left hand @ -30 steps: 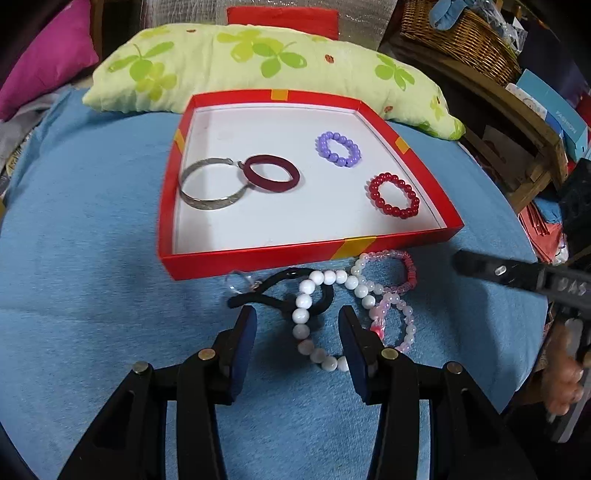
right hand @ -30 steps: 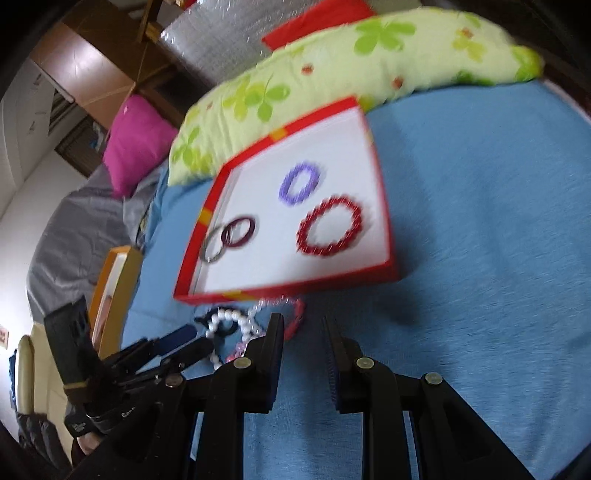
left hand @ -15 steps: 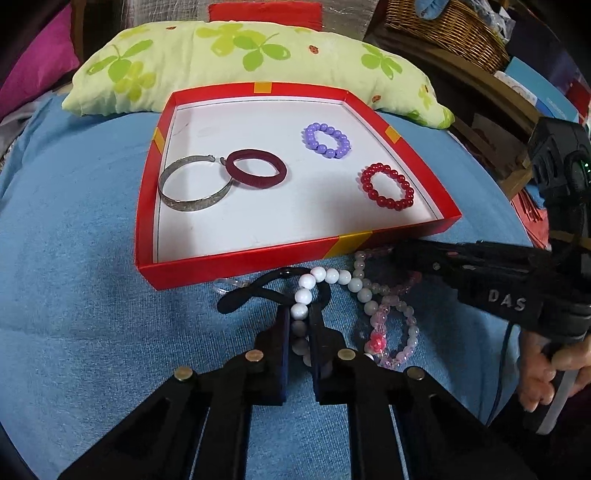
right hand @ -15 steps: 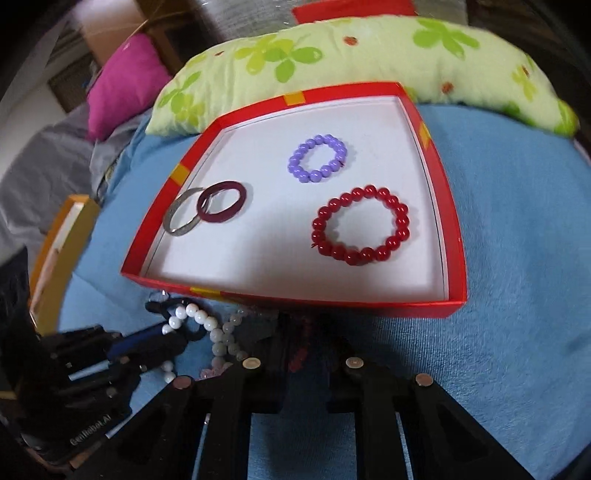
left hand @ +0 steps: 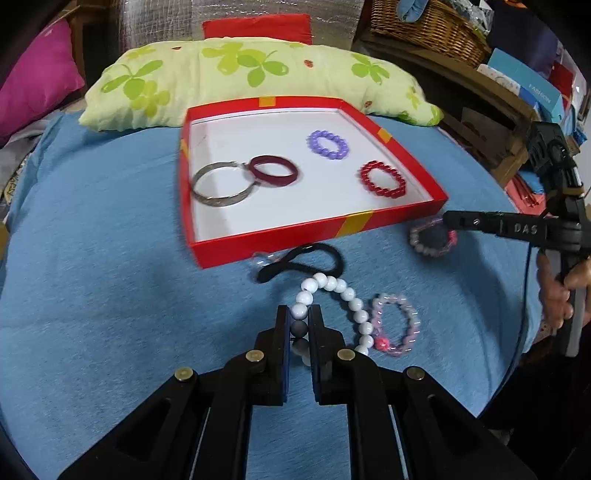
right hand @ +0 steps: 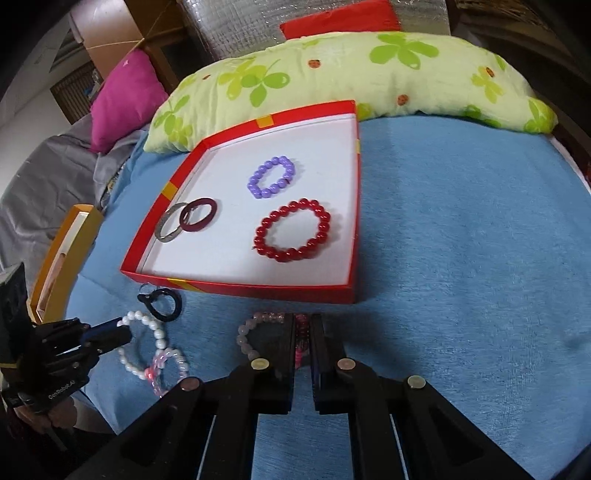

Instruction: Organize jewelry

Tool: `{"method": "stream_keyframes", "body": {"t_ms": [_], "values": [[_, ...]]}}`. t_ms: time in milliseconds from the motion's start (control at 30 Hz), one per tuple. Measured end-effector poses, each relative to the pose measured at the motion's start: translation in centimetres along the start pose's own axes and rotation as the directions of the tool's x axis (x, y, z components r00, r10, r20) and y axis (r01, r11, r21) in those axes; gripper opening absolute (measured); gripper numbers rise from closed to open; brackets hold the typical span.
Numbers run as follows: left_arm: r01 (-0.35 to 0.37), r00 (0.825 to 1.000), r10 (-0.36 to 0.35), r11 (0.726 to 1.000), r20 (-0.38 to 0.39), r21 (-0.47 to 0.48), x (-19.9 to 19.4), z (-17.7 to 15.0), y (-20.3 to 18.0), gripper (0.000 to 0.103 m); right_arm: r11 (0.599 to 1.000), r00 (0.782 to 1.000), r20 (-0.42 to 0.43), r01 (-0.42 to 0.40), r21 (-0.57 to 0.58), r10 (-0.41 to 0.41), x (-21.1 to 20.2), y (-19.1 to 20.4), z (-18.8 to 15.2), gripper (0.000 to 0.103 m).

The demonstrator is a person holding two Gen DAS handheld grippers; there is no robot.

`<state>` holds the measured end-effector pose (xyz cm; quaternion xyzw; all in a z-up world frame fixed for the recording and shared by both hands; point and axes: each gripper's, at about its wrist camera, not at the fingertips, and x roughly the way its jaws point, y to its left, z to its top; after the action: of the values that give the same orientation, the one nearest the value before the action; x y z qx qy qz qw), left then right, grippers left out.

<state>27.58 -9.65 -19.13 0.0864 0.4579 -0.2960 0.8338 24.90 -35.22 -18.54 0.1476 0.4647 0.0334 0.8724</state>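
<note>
A red tray (left hand: 314, 227) (right hand: 236, 286) on the blue cloth holds a silver bangle (left hand: 221, 184), a maroon ring (left hand: 273, 170), a purple bead bracelet (left hand: 328, 144) (right hand: 272, 177) and a red bead bracelet (left hand: 384, 180) (right hand: 293, 235). My left gripper (left hand: 298, 314) is shut on a white bead bracelet (left hand: 341, 291) (right hand: 146, 345) in front of the tray. My right gripper (right hand: 303, 325) (left hand: 448, 221) is shut on a pink bead bracelet (right hand: 258, 332) (left hand: 430, 240) near the tray's front right corner. A pale pink bracelet (left hand: 395, 325) (right hand: 166, 369) and a black hair tie (left hand: 303, 260) (right hand: 160, 304) lie on the cloth.
A green-flowered pillow (left hand: 251, 81) (right hand: 351, 74) lies behind the tray. A magenta cushion (left hand: 33, 92) is at the far left. A wicker basket (left hand: 424, 26) and boxes stand on a wooden shelf at the right. An orange box (right hand: 62, 262) sits at the cloth's left edge.
My left gripper closed on the white bead bracelet and drew it back. My right gripper closed on the pink bead bracelet and pulled it right, away from the pile.
</note>
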Motion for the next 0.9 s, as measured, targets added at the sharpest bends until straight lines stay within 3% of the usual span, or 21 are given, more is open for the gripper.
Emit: {"method": "stream_keyframes", "body": {"t_ms": [100,167,267,433,500,533,600,667,800,900], "values": [[-0.025,1.000,0.025,1.000,-0.019,-0.013,0.3,-0.2,0.8,0.010,0.999,0.999,-0.005,0.046,-0.011,-0.046,0.4,0.2,0.2,0.009],[-0.036,0.999,0.036,0.999,-0.028,-0.010,0.4,-0.3,1.0,0.010,0.996,0.996,-0.025,0.085,-0.037,-0.086,0.8,0.4,0.2,0.021],[-0.060,0.998,0.060,0.998,-0.034,-0.011,0.4,-0.3,1.4,0.010,0.992,0.992,-0.041,0.117,-0.049,-0.119,1.2,0.5,0.2,0.029],[-0.063,0.997,0.063,0.998,-0.055,-0.014,1.0,-0.6,1.6,0.026,0.984,0.987,-0.033,0.155,-0.093,-0.159,2.1,0.8,-0.3,0.030],[-0.067,0.997,0.067,0.998,-0.048,-0.001,1.0,-0.7,1.3,0.029,0.978,0.986,-0.021,0.162,-0.134,-0.166,2.1,1.4,-0.5,0.021],[-0.069,0.997,0.069,0.998,-0.043,0.004,1.1,-0.7,1.2,0.029,0.980,0.989,-0.023,0.139,-0.141,-0.143,2.0,1.6,-0.6,0.008],[-0.072,0.997,0.072,0.997,-0.033,0.005,1.2,-0.7,1.1,0.029,0.984,0.994,-0.027,0.105,-0.146,-0.110,1.8,2.1,-0.7,0.008],[-0.056,0.998,0.056,0.998,-0.025,-0.004,1.1,-0.6,1.1,0.011,0.980,0.995,0.000,0.094,-0.174,-0.095,1.2,2.8,-0.8,0.008],[-0.044,0.999,0.044,0.999,0.008,-0.027,0.3,-0.1,1.2,0.009,0.987,0.998,0.056,-0.007,-0.163,0.016,-0.6,3.4,-0.6,0.008],[0.001,0.996,0.004,0.999,0.088,-0.050,-2.0,0.7,1.4,0.009,0.986,0.991,0.095,-0.080,-0.149,0.095,-2.1,3.6,-0.2,0.008]]}}
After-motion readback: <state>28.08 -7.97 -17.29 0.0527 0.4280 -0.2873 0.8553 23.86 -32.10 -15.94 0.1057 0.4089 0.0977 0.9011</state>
